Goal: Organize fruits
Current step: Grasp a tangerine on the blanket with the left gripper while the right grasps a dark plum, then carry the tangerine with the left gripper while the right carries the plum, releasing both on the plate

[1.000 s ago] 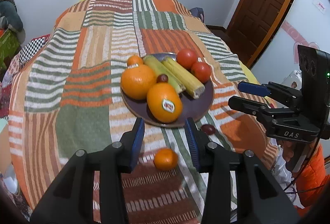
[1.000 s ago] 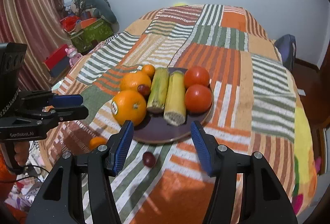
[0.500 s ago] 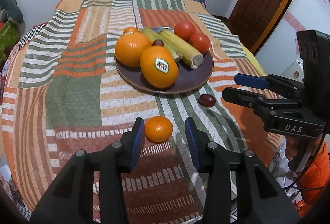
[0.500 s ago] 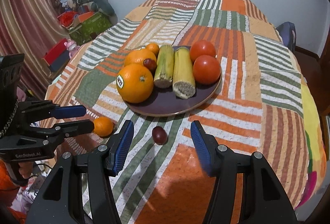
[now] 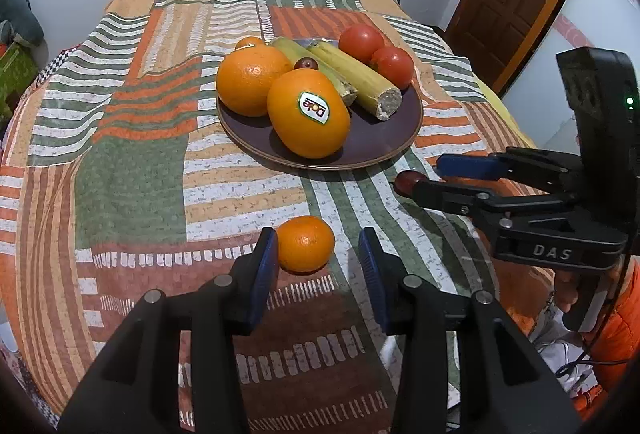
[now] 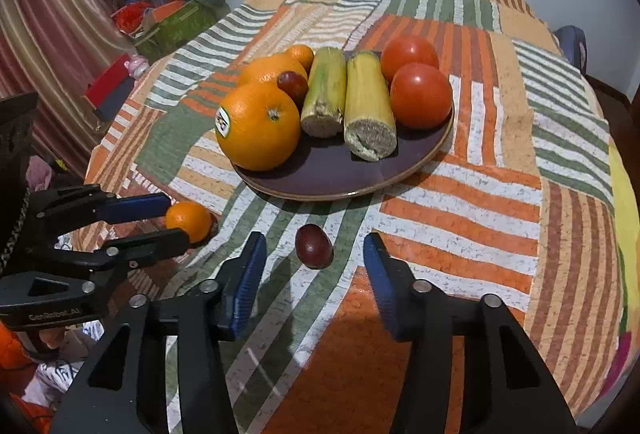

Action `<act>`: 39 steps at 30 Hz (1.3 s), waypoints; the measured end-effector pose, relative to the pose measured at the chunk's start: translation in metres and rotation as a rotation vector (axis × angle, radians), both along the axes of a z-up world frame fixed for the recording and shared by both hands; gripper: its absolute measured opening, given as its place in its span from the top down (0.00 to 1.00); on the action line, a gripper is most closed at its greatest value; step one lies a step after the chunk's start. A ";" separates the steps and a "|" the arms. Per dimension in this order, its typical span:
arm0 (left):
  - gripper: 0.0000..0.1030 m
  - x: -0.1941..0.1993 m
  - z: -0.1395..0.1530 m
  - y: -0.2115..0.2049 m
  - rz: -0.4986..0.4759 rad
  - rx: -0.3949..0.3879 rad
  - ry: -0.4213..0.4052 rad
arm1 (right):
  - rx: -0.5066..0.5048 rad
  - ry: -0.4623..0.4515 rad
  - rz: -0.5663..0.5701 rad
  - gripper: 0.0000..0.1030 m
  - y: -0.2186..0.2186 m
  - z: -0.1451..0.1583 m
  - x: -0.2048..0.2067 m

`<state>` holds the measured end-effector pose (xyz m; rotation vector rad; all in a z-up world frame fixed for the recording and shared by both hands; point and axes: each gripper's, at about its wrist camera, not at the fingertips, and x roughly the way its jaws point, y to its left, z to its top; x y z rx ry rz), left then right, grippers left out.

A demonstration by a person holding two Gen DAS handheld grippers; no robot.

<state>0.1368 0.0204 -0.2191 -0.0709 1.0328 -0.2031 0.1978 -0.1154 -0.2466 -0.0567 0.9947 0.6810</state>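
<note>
Fruit first — each hand-held gripper, left (image 5: 318, 254) and right (image 6: 314, 258), is spread, right just closing in; squeeze mandarin (image 5: 305, 243) and grape (image 6: 313, 245) softly.

A small orange mandarin (image 5: 305, 243) and a dark red grape (image 6: 313, 246) are lying loose just before the fruit-laden brown plate (image 5: 384, 146).
</note>
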 end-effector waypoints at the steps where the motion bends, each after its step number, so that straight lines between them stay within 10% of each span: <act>1: 0.60 0.001 -0.001 0.000 0.002 0.005 -0.001 | 0.000 0.005 0.001 0.59 0.000 -0.002 0.001; 13: 0.64 0.010 -0.014 0.016 0.060 0.008 0.027 | -0.029 -0.005 0.046 0.82 0.010 -0.007 0.002; 39: 0.68 0.044 0.061 0.011 0.023 -0.025 -0.176 | 0.043 -0.153 -0.028 0.83 -0.006 0.043 0.022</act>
